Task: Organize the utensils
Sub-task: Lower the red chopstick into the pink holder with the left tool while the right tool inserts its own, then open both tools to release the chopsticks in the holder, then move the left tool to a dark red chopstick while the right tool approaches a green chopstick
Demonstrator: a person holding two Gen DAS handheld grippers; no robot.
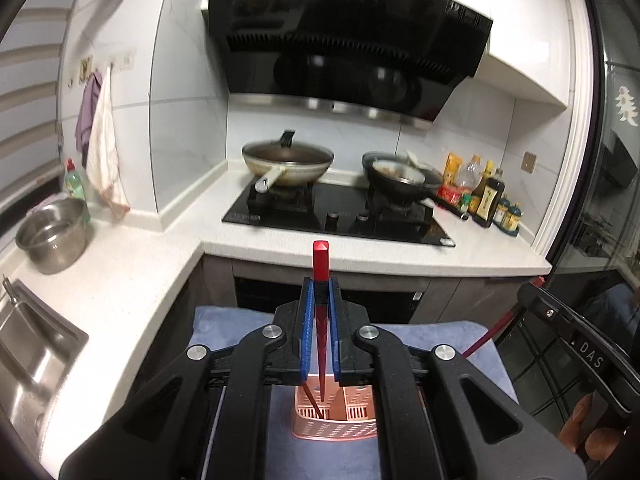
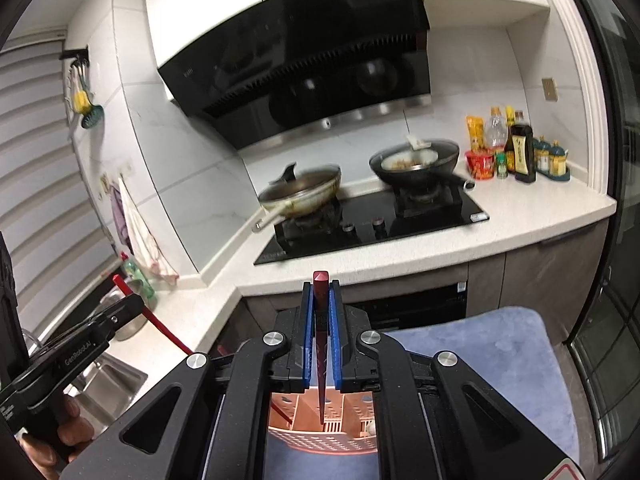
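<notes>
Big white L-shaped counter (image 1: 376,252) runs along the back, black hob (image 1: 340,216) on it with two pans. Nearer in, a blue mat (image 2: 480,344) with a pink slotted utensil holder (image 1: 336,416) sitting on it. Left gripper (image 1: 320,292) is clamped on a bright red chopstick (image 1: 320,256), tip hanging over the holder. Right gripper (image 2: 321,300) is clenched on a darker red chopstick (image 2: 320,284), tip also above a compartment. One more stick leans inside the holder already.

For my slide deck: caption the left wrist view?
Left gripper shut on a red chopstick above the pink utensil basket.
</notes>
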